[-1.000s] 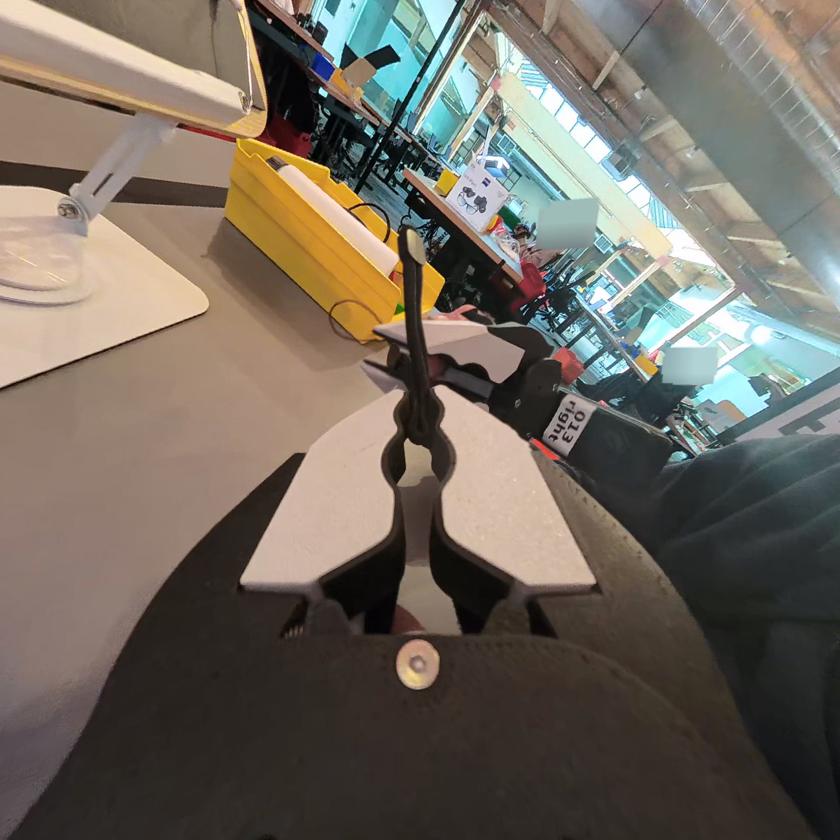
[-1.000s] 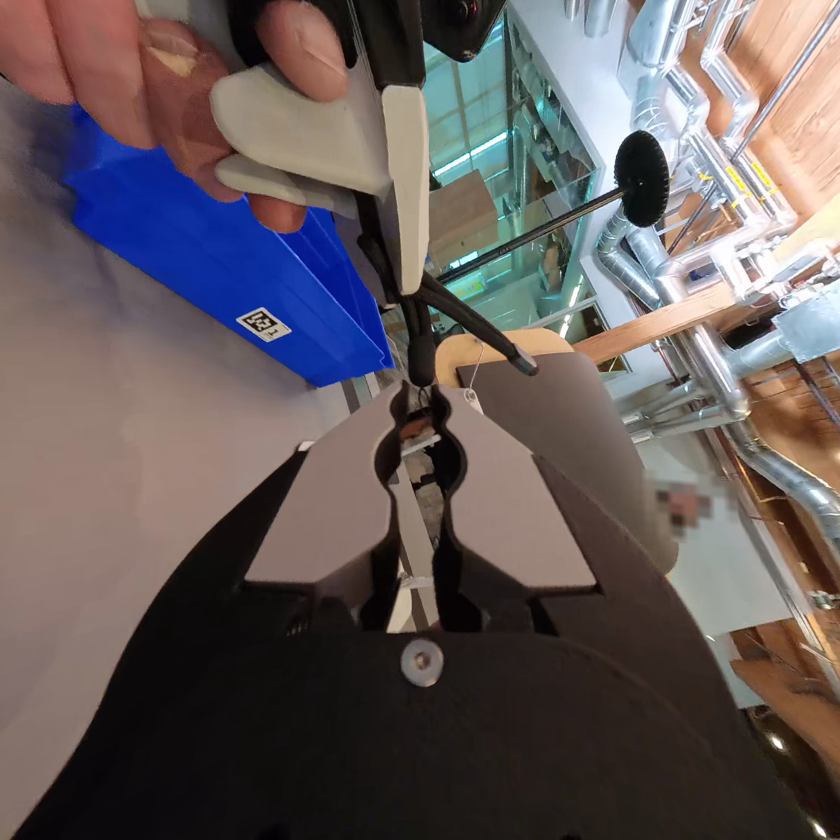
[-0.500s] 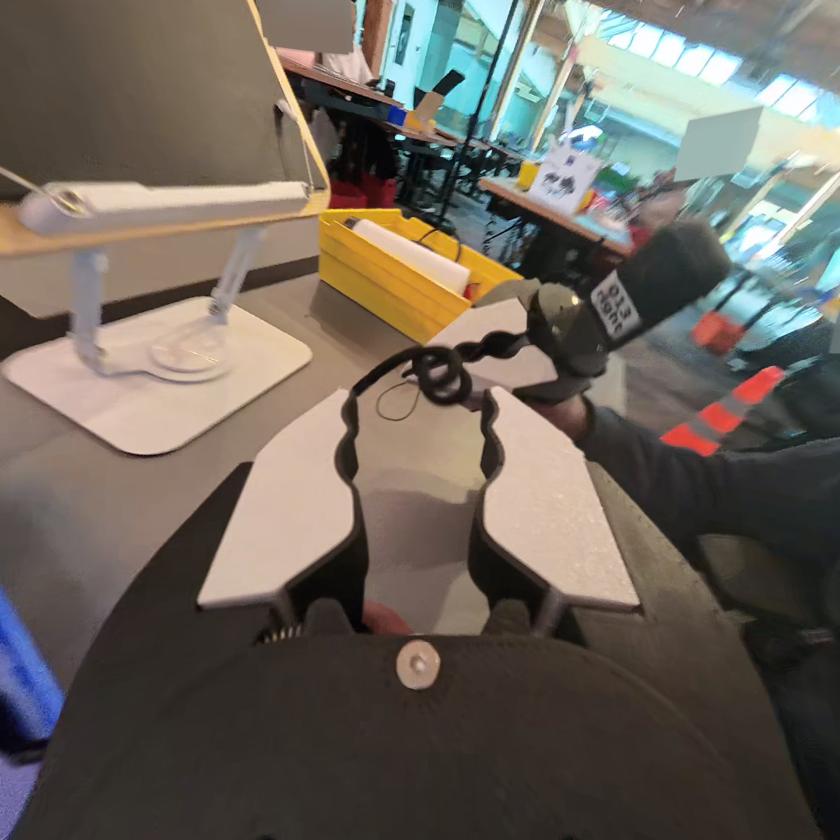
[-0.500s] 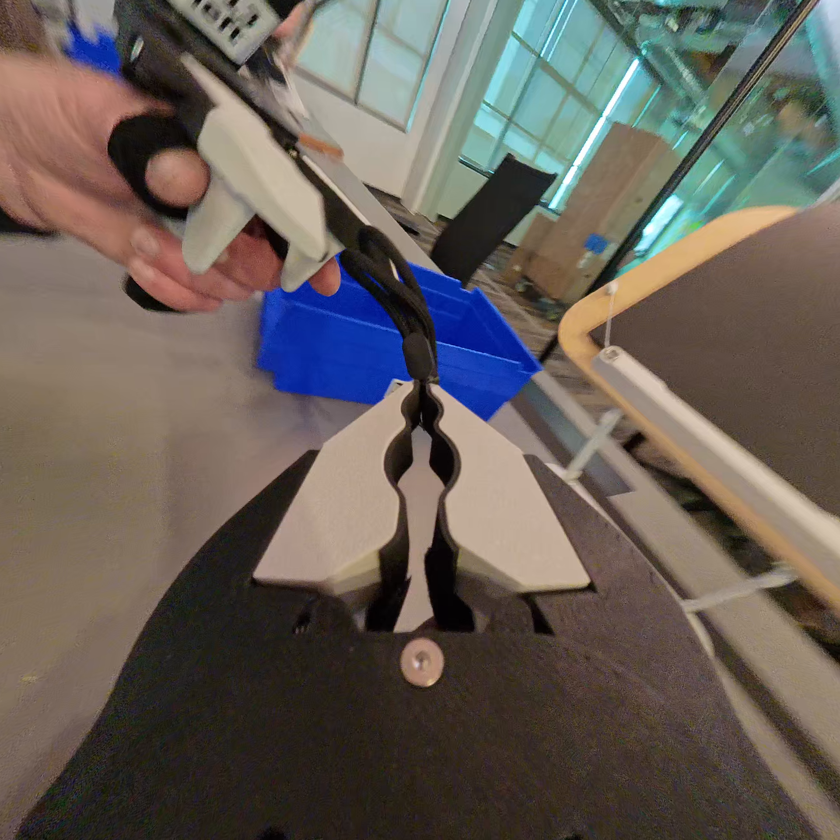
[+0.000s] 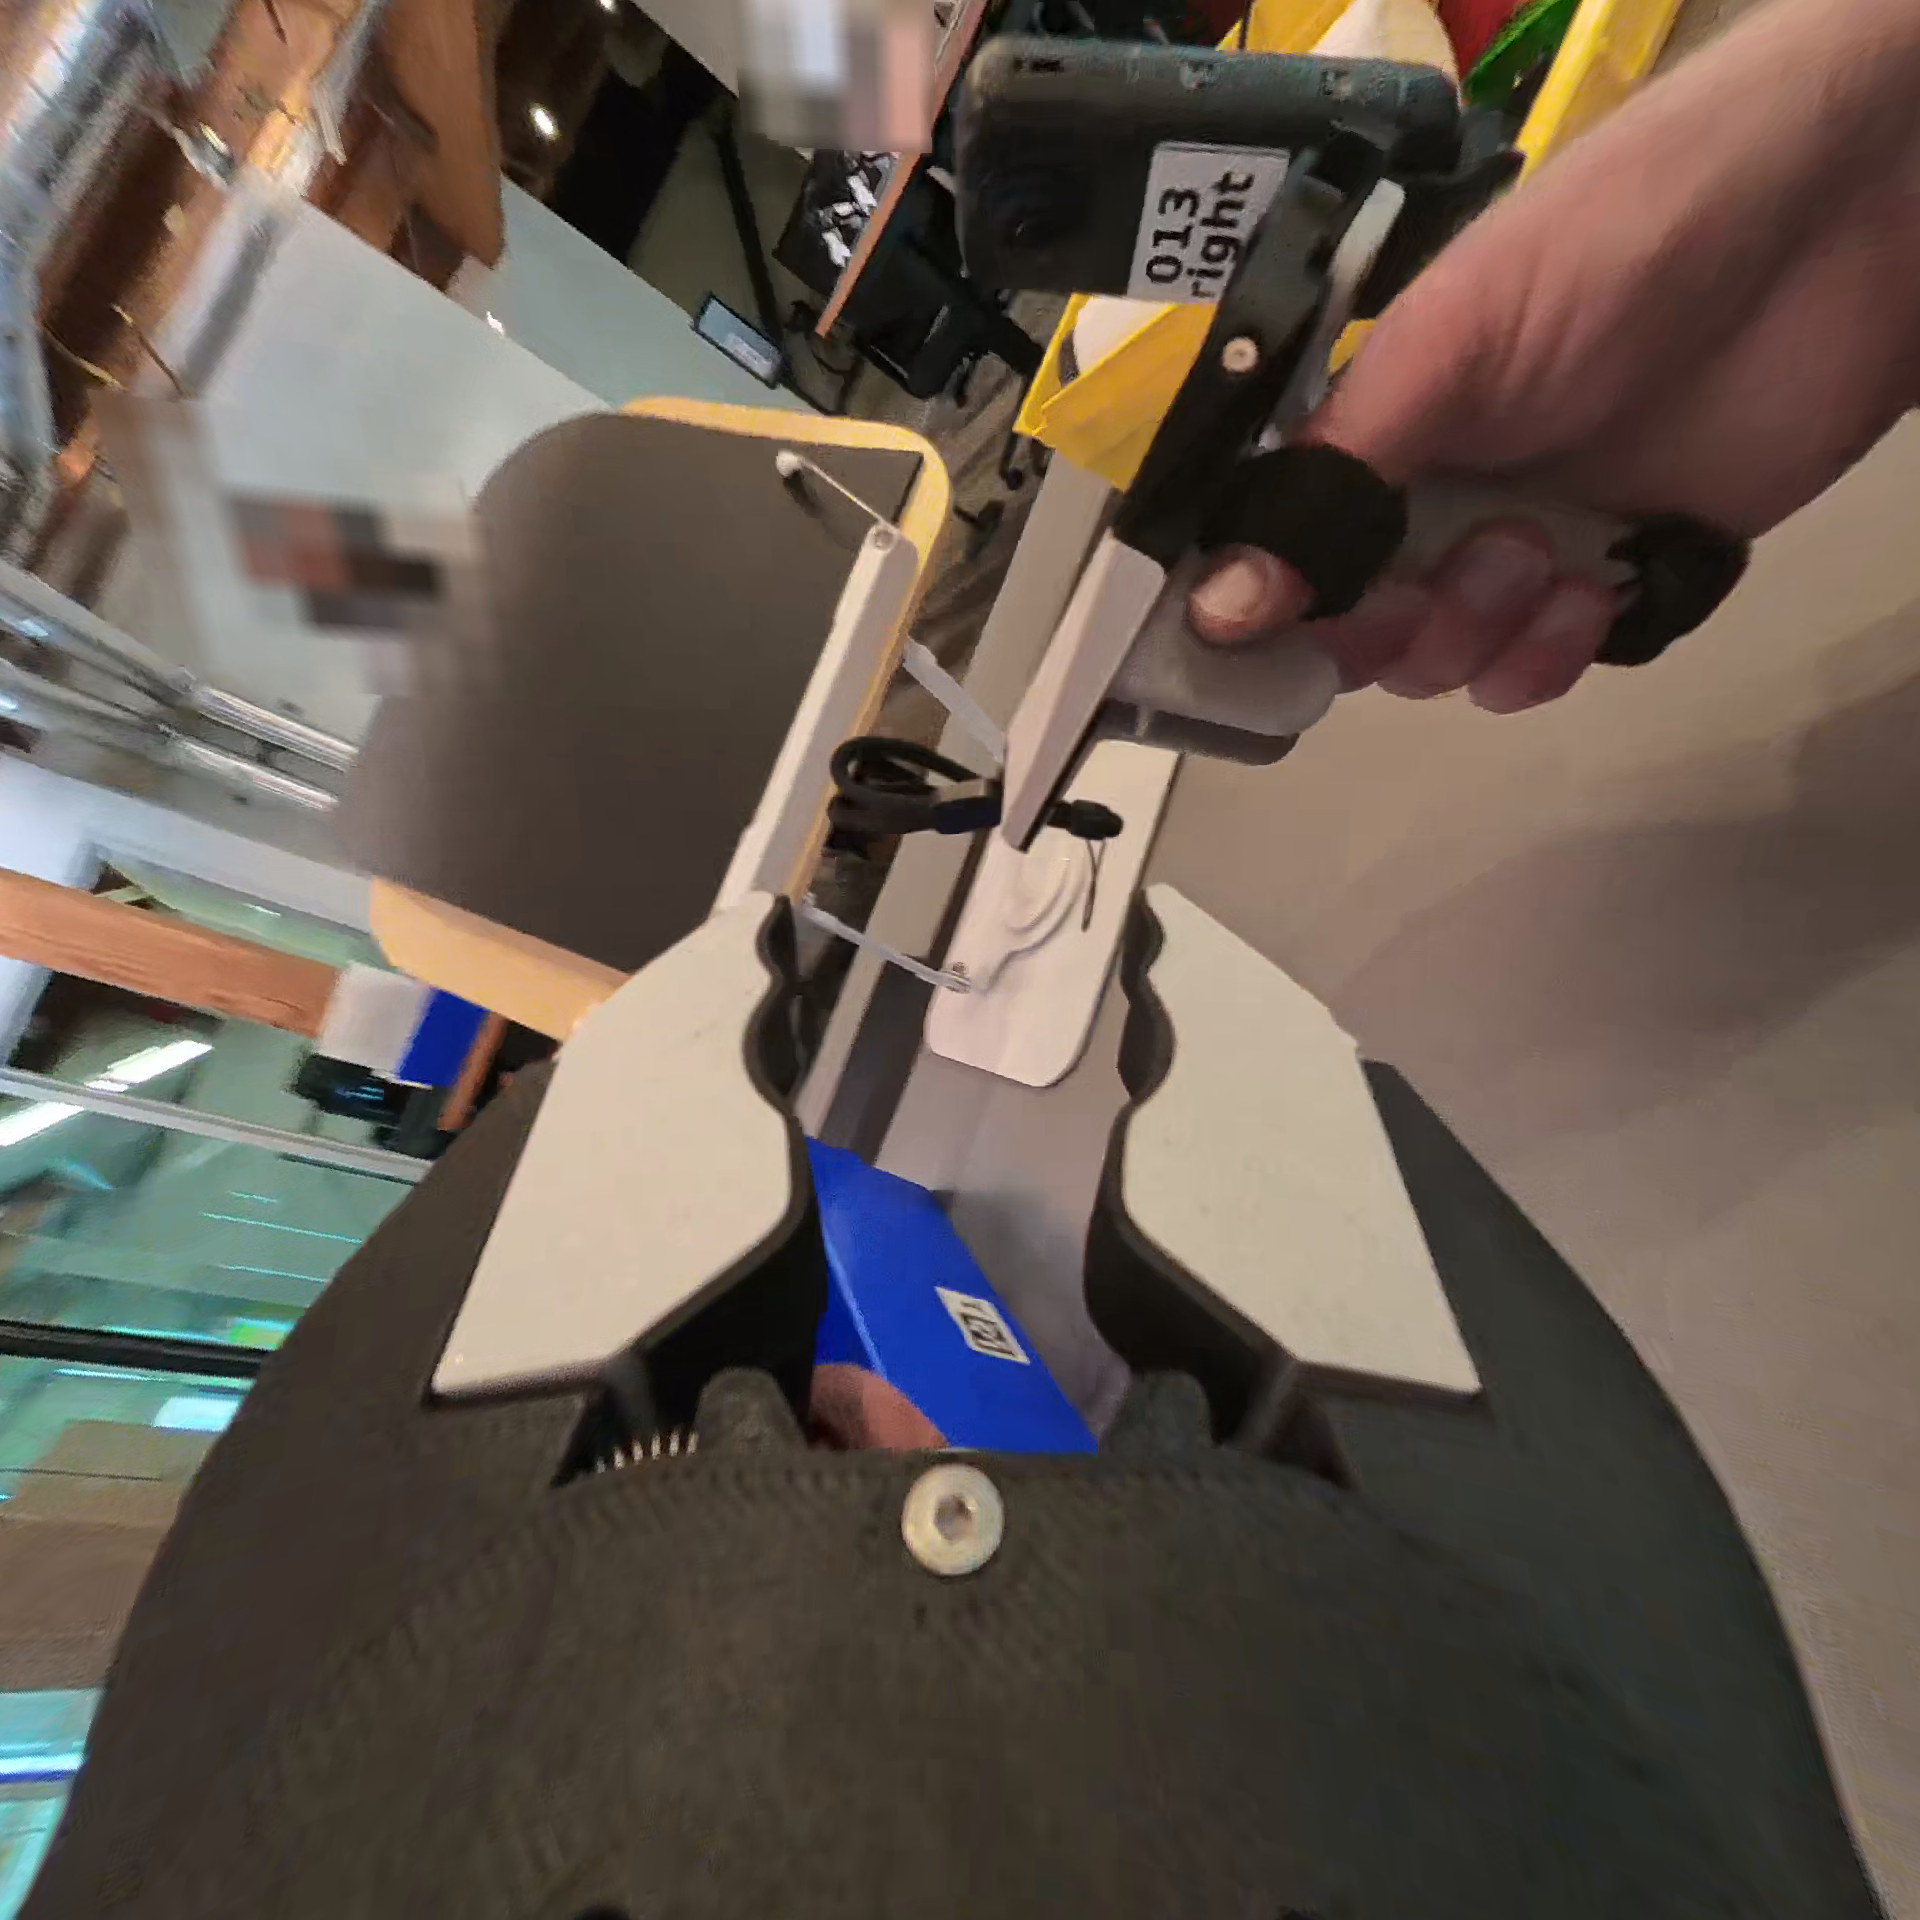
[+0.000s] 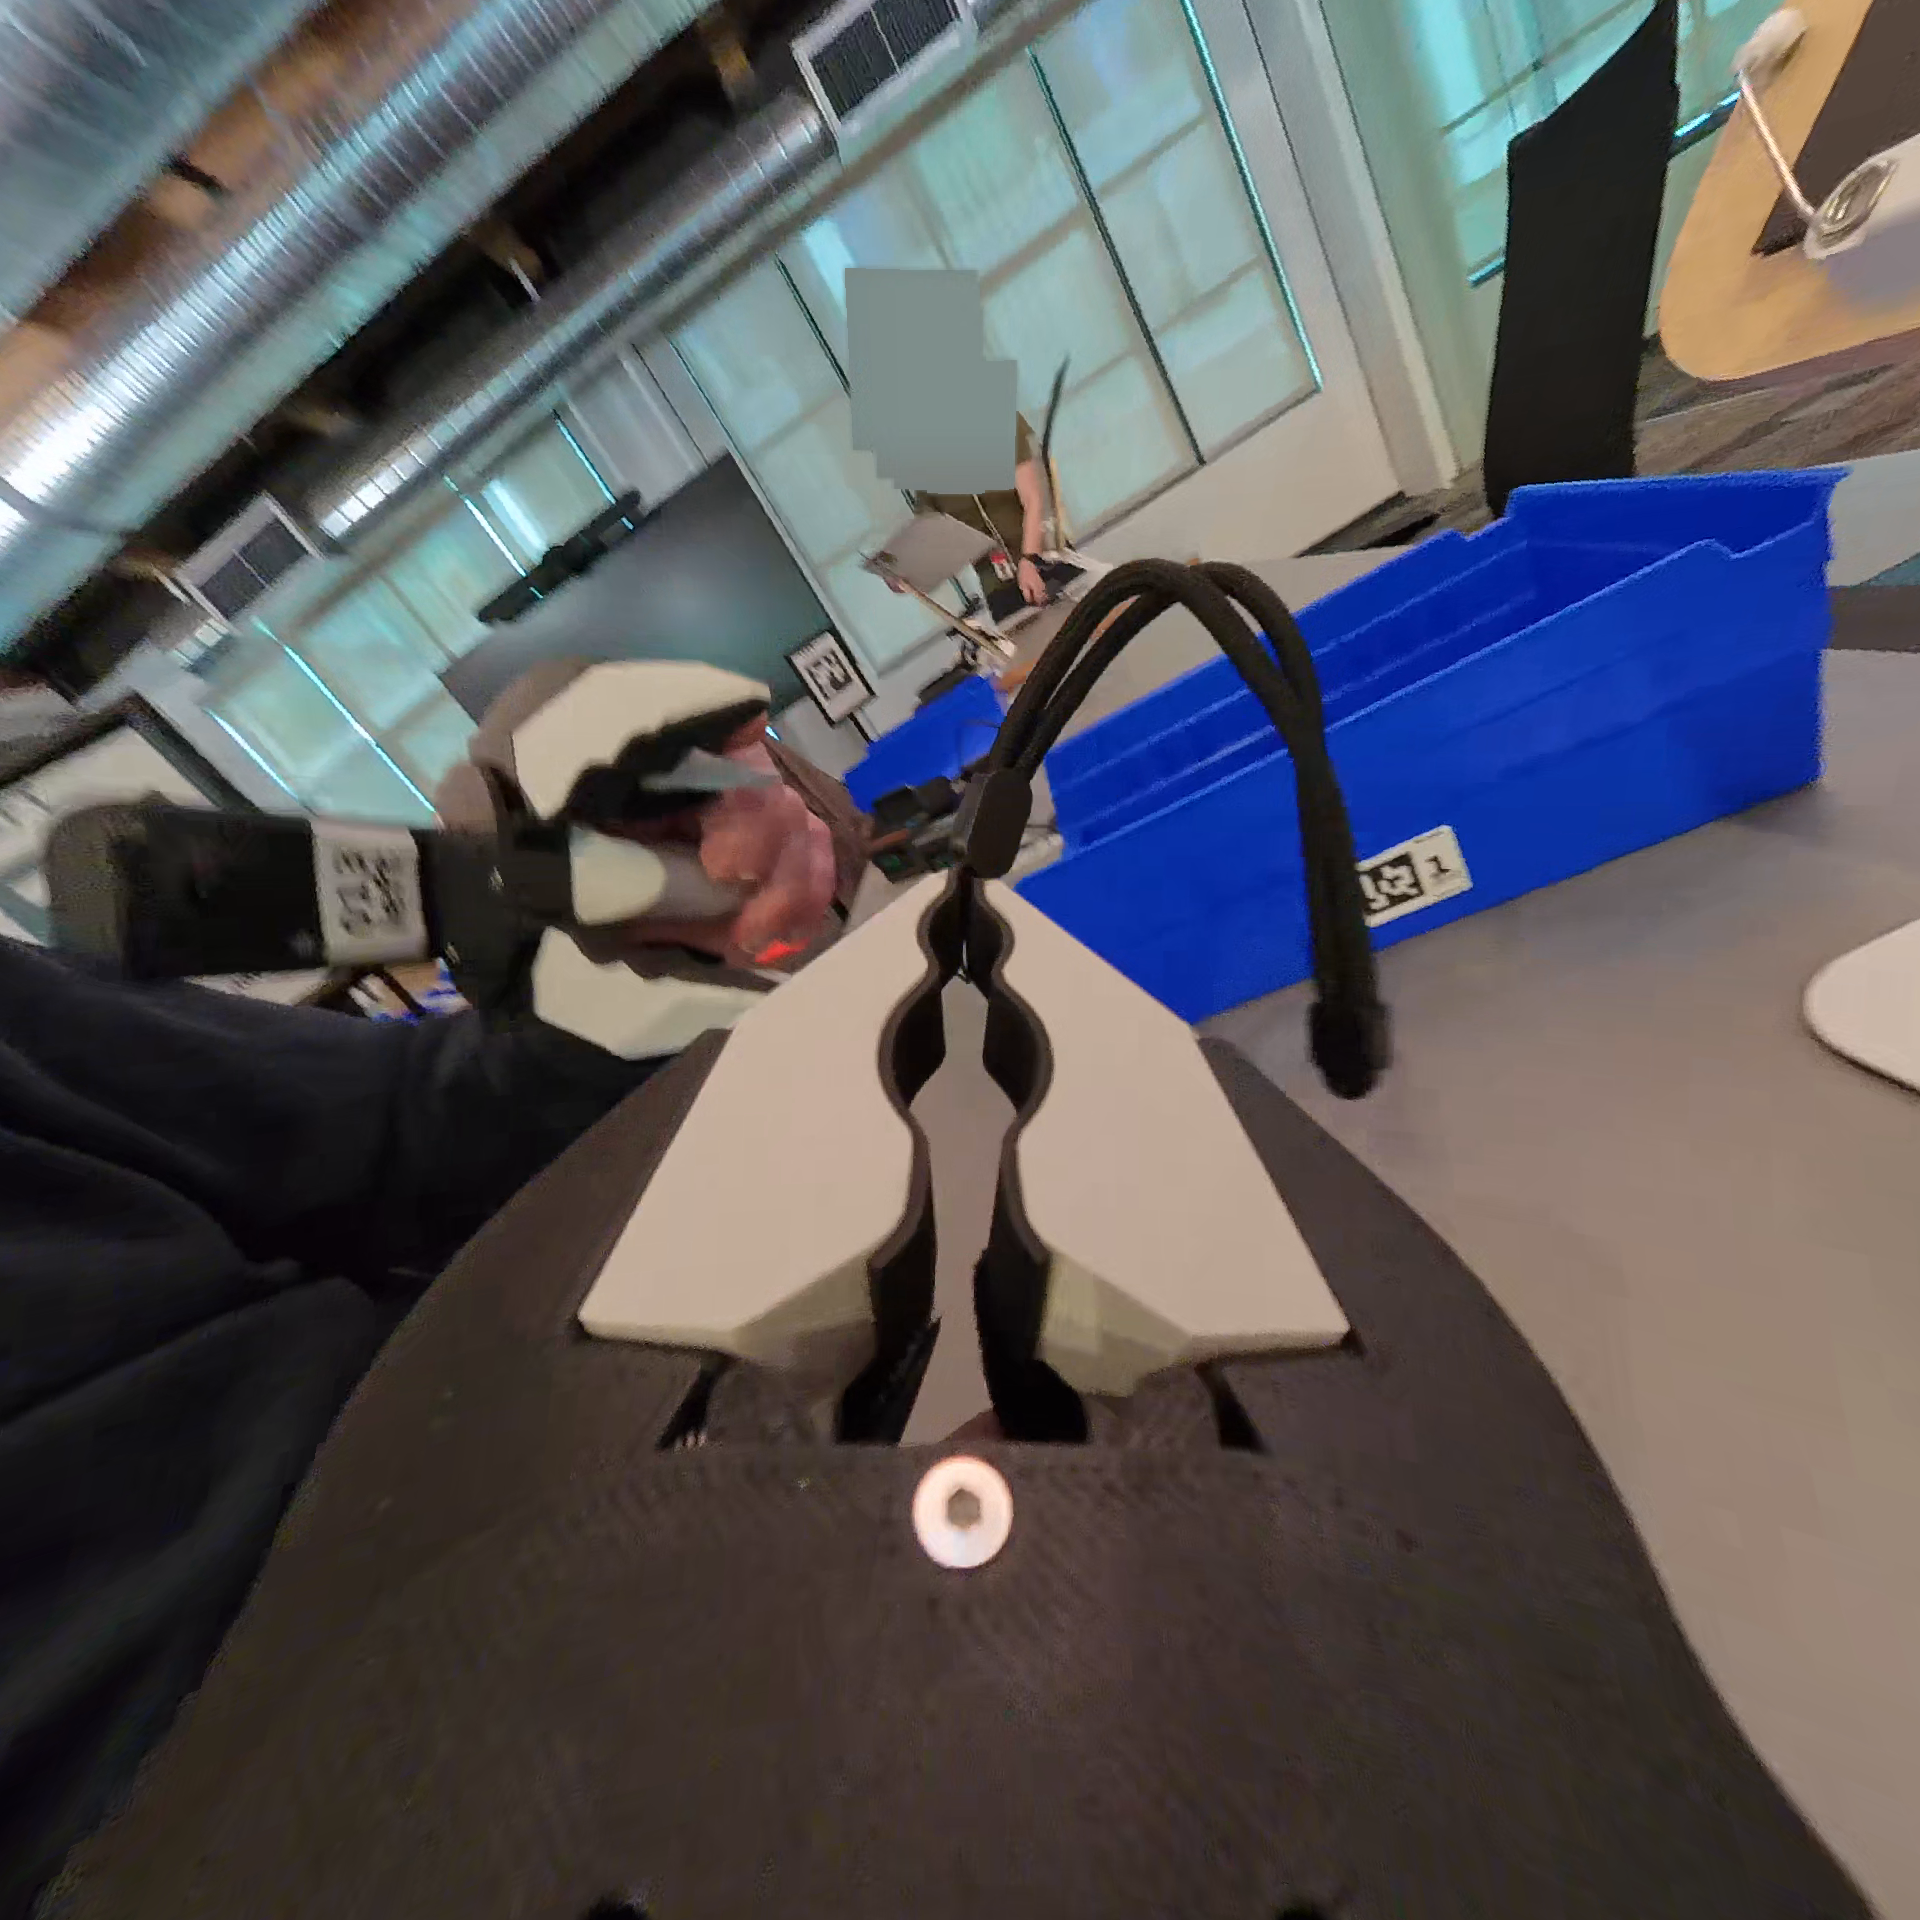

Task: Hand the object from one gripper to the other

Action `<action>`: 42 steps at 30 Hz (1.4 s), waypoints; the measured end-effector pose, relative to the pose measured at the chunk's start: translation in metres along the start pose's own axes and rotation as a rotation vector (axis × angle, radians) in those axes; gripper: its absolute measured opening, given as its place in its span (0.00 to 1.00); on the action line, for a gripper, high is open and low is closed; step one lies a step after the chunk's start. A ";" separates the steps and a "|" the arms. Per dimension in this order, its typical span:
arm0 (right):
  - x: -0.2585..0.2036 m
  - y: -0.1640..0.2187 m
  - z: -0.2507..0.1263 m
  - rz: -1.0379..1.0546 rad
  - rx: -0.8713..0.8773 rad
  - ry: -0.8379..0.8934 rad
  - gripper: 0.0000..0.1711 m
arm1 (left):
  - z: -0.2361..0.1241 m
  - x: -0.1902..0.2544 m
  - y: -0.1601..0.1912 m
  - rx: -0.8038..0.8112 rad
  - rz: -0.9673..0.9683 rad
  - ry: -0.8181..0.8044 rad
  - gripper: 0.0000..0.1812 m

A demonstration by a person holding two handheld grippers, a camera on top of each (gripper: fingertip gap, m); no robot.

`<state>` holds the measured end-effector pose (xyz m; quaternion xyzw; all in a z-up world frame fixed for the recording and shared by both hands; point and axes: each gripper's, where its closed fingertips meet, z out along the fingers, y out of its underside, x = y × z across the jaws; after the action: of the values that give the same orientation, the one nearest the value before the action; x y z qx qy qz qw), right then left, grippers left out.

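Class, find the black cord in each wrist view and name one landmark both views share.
Left wrist view: the black cord sits upper centre, held at the tip of the right gripper.
Right wrist view: the cord arches up from the gripper tips, centre.
Shared landmark: blue bin.

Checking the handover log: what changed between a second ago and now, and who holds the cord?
The left gripper let go of the black cord and now stands open and empty, drawn back from the other. The right gripper, closing on the cord's end a second ago, now holds it alone; the loop arcs free above its tips. Unchanged: the blue bin on the grey table.
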<state>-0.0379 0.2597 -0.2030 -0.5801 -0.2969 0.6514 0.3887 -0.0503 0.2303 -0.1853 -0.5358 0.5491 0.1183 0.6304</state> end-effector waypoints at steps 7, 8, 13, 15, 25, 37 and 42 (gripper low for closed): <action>-0.009 -0.008 0.000 0.119 0.077 -0.092 0.00 | 0.012 0.008 -0.004 0.023 0.434 -0.255 0.31; -0.011 -0.009 0.001 0.134 0.084 -0.104 0.00 | 0.013 0.009 -0.006 0.038 0.501 -0.284 0.31; -0.015 -0.004 0.006 0.186 0.071 -0.148 0.00 | 0.021 0.019 -0.007 0.100 0.750 -0.286 0.27; -0.015 -0.002 0.007 0.199 0.067 -0.156 0.00 | 0.023 0.020 -0.005 0.120 0.809 -0.257 0.23; -0.013 0.003 0.011 0.171 0.056 -0.141 0.00 | 0.026 0.020 0.000 0.093 0.790 -0.203 0.00; -0.016 -0.021 -0.005 -0.327 0.031 0.043 0.22 | 0.005 0.003 -0.005 0.002 0.164 0.334 0.00; -0.026 0.003 0.001 -0.445 -0.117 -0.017 0.34 | -0.006 -0.007 -0.025 0.034 0.003 0.475 0.00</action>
<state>-0.0390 0.2363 -0.1917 -0.5163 -0.4579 0.5363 0.4859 -0.0380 0.2189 -0.1653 -0.5372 0.6847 -0.0194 0.4921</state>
